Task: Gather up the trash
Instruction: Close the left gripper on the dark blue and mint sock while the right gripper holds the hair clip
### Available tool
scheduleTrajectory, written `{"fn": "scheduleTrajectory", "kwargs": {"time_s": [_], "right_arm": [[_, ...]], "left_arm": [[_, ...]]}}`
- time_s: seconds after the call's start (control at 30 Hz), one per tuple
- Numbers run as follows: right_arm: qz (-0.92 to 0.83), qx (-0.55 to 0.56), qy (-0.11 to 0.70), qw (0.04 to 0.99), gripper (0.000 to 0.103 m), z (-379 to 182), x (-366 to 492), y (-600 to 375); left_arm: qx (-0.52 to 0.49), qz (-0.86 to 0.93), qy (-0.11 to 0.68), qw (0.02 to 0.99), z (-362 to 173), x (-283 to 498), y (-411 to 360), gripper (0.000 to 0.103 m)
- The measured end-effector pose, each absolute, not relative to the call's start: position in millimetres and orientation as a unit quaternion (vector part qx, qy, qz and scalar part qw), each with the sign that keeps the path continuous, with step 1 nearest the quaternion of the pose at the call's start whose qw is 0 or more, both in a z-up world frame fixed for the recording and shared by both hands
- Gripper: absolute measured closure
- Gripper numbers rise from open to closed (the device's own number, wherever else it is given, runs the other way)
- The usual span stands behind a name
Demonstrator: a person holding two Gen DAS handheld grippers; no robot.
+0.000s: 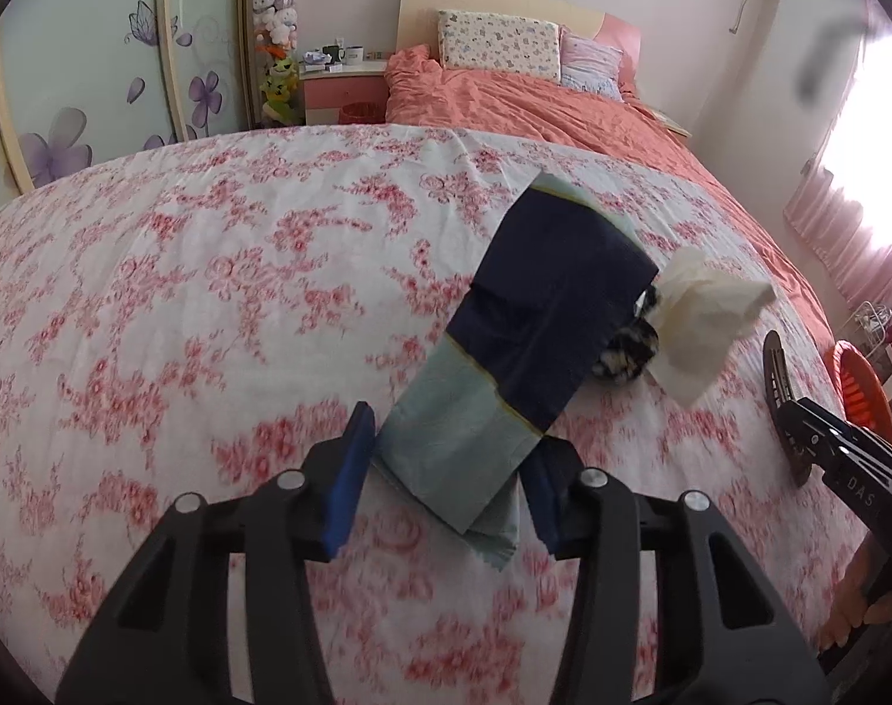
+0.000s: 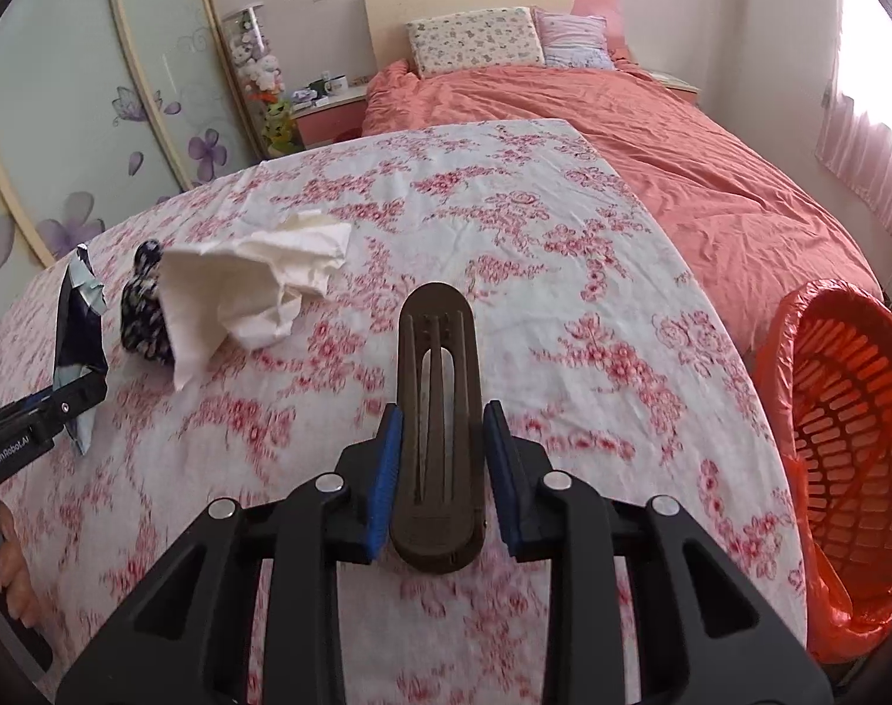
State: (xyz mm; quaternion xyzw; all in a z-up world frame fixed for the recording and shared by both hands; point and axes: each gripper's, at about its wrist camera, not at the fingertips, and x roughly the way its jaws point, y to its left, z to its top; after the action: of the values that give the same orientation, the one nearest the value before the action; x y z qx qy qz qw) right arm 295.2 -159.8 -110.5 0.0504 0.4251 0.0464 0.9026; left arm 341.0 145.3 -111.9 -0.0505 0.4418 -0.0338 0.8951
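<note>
My left gripper (image 1: 446, 482) is shut on a flat navy and pale green wrapper (image 1: 534, 323) and holds it above the floral sheet (image 1: 211, 294). The wrapper also shows in the right wrist view (image 2: 78, 323). My right gripper (image 2: 440, 470) is shut on a dark brown oval hair clip (image 2: 440, 411), which also shows in the left wrist view (image 1: 780, 399). A crumpled white tissue (image 2: 252, 282) lies on the sheet beside a small black floral scrunchie (image 2: 143, 305). The tissue (image 1: 704, 323) and scrunchie (image 1: 628, 352) lie just behind the wrapper.
An orange slatted bin (image 2: 845, 440) with an orange liner stands at the bed's right side. An orange duvet (image 2: 680, 147) and pillows (image 2: 475, 41) cover the far end. A bedside table (image 1: 340, 88) and wardrobe doors (image 1: 93, 59) stand at the left.
</note>
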Motion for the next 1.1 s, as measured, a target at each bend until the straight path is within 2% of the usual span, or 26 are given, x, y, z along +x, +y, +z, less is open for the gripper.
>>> {"fn": "scheduleTrajectory", "kwargs": {"time_s": [0.1,0.27,0.43,0.63,0.93,1.1], "right_arm": [[0.055,0.044,0.425,0.902,0.074,-110.3,281.8,-159.7],[0.057,0.042,0.424,0.903,0.074,-111.2,273.7,-157.3],[0.057,0.050,0.426,0.902,0.073,-112.2,278.3,-157.9],[0.060,0.055,0.426,0.901,0.073,-113.2,279.7,-159.8],[0.064,0.060,0.425,0.901,0.073,-114.8,273.4,-162.5],[0.062,0.048,0.425,0.902,0.074,-114.1,272.5,-159.4]], "left_arm": [[-0.046,-0.032,0.453,0.890,-111.6,320.3,147.9,0.055],[-0.051,-0.015,0.473,0.879,-112.4,294.1,146.6,0.036],[-0.047,-0.007,0.467,0.883,-116.7,296.9,144.8,0.033],[-0.038,-0.005,0.456,0.889,-117.3,299.0,138.1,0.038],[-0.024,-0.010,0.441,0.897,-118.5,286.4,132.7,0.038],[-0.018,-0.012,0.434,0.901,-118.9,283.2,129.9,0.052]]}}
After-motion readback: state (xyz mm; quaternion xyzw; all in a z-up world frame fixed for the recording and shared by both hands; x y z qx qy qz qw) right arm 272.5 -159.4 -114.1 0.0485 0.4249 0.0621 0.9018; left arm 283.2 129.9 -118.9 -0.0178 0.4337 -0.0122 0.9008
